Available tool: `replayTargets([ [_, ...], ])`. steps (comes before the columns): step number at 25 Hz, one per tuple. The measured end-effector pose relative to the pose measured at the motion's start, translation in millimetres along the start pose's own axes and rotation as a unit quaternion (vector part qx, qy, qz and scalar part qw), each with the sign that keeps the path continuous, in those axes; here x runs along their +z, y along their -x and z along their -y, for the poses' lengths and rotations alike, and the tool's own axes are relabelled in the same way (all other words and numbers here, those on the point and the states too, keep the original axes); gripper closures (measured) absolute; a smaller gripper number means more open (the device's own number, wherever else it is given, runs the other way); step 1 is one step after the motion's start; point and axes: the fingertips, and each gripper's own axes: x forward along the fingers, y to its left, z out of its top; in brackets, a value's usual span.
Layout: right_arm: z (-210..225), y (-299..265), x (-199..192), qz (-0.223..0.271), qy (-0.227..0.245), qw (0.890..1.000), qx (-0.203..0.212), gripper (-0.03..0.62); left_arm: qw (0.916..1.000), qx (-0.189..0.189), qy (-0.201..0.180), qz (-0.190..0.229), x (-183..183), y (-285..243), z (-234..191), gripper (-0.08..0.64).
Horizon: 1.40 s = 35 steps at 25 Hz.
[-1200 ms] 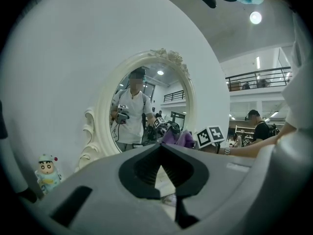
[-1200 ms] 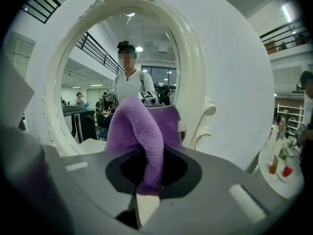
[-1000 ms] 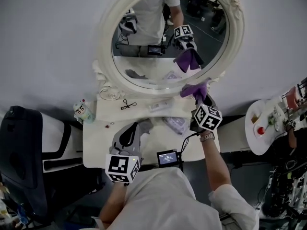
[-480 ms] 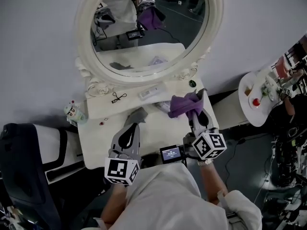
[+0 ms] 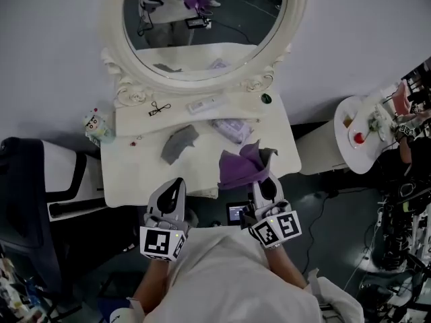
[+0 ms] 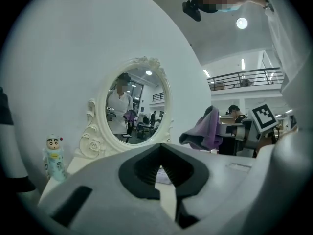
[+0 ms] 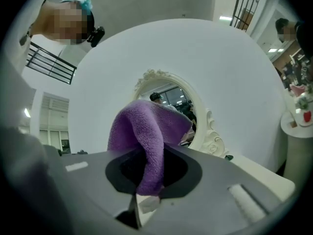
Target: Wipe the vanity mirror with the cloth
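My right gripper [image 5: 261, 179] has its jaws clamped on the purple cloth [image 5: 240, 167]. In the right gripper view a thick fold of it rises out of the closed jaws and flops over to the left. The cloth is bunched above the vanity top [image 5: 138, 170] near its front edge, right of centre. It is well apart from the vanity mirror [image 5: 202, 46], which stands upright along the back edge in an ornate white oval frame. Whether the lower folds of the cloth touch the top I cannot tell.

My left gripper [image 5: 175, 184] has its jaws together and nothing is between them. It sits at the front edge of the vanity top, left of centre, and points toward the mirror. The marker cubes of both grippers are off the top on my side.

A crumpled grey cloth [image 5: 178, 143] lies on the top, left of centre. A clear plastic packet [image 5: 233, 128] lies just behind the purple cloth. On the raised strip under the mirror sit a small black eyelash curler [image 5: 159, 108] and a white tube [image 5: 205, 103]. A small dark green round thing [image 5: 267, 99] is near the back right corner. A cartoon figurine bottle [image 5: 96, 125] stands just off the back left corner.

A small lit screen [image 5: 236, 212] sits between my two grippers below the front edge. A black and white chair [image 5: 40, 180] stands left of the vanity, and a round white side table [image 5: 350, 157] stands to the right.
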Motion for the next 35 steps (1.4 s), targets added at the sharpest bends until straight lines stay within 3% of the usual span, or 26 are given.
replayTargets([
  [8,-15.5,113.2,-7.4,-0.002,-0.024,0.999,0.043,0.535,0.9989,0.046,0.005,0.007,-15.0,66.9,105.0,0.560],
  [14,-27.6,160.5,-29.4,-0.012,-0.035,0.998,0.051,0.535,0.9968,0.069,-0.017,-0.036,-41.3,126.7,133.5,0.560],
  [18,-30.5,193.0,-20.4,0.016,-0.031,0.999,0.021,0.535,0.9984,0.036,-0.037,-0.022,-32.5,133.9,152.3,0.560],
  [23,-58.1,232.3,-20.7,0.032,-0.018,0.999,-0.016,0.535,0.9996,-0.021,-0.016,-0.002,-29.6,165.5,170.9,0.560],
  [32,-202.0,294.9,-83.0,-0.006,-0.021,0.998,-0.061,0.535,0.9983,-0.058,-0.002,0.005,-48.2,309.8,139.9,0.560],
  [35,-223.5,320.4,-87.5,-0.014,-0.007,0.996,-0.091,0.535,0.9970,-0.075,0.015,0.010,-53.6,334.2,134.2,0.560],
])
